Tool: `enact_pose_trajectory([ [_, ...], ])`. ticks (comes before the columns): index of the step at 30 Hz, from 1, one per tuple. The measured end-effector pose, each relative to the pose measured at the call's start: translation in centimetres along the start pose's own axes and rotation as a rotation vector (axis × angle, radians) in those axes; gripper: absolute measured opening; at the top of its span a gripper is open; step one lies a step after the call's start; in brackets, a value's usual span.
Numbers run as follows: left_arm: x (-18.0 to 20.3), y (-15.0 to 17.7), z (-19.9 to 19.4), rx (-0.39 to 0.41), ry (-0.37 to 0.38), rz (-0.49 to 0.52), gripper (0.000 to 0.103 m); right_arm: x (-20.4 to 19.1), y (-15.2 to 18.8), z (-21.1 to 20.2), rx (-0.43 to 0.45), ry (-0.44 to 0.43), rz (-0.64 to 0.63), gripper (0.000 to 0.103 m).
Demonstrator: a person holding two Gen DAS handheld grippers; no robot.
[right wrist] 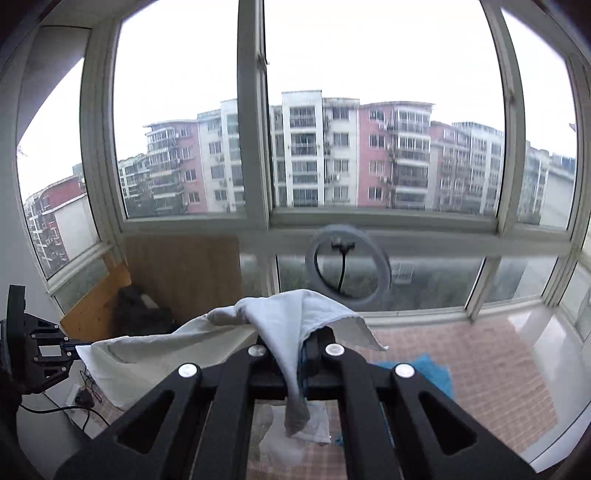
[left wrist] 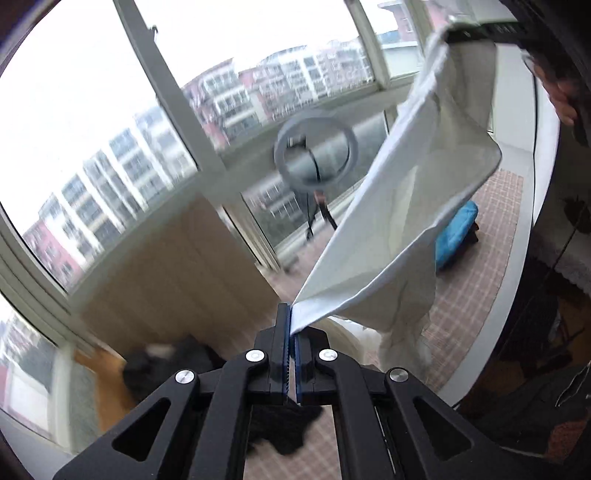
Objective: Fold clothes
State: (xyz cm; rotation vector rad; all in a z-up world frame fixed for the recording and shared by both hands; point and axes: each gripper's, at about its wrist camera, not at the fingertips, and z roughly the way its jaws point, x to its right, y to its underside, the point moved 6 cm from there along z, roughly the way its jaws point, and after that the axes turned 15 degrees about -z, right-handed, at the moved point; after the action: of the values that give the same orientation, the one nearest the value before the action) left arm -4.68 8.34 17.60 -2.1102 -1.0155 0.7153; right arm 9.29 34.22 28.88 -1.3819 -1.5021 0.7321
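Note:
A white garment (left wrist: 413,206) hangs stretched in the air between both grippers. My left gripper (left wrist: 291,325) is shut on one corner of it. The cloth runs up to the right gripper (left wrist: 480,31) at the top right, which pinches the other end. In the right wrist view the white garment (right wrist: 284,332) drapes over my right gripper (right wrist: 303,354), whose jaws are shut on it and mostly covered. The cloth stretches left to the left gripper (right wrist: 74,349).
A ring light on a stand (right wrist: 349,266) stands by the large windows (right wrist: 369,110). A checked tablecloth (right wrist: 480,369) lies below, with a blue cloth (left wrist: 454,232) and dark clothes (left wrist: 162,365) on it. A wooden board (right wrist: 184,273) leans at the back left.

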Motion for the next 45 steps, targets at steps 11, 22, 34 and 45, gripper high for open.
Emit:
enact_pose_trajectory([
  [11,1.6,-3.0,-10.2,0.136,-0.045,0.146,0.002,-0.6,-6.7,-11.7,0.185,0.073,-0.091,0.004],
  [22,0.7,0.0,1.2,-0.146,-0.015,0.137,0.003,0.0,1.0,6.7,-0.029,-0.063,-0.079,0.004],
  [34,-7.5,13.0,38.8,-0.647,-0.109,-0.106,0.001,-5.8,16.9,45.4,-0.428,-0.186,-0.170,0.004],
  [45,-8.6,18.9,52.1,-0.775,-0.122,-0.199,0.007,-6.8,25.6,56.0,-0.636,-0.296,-0.128,0.028],
])
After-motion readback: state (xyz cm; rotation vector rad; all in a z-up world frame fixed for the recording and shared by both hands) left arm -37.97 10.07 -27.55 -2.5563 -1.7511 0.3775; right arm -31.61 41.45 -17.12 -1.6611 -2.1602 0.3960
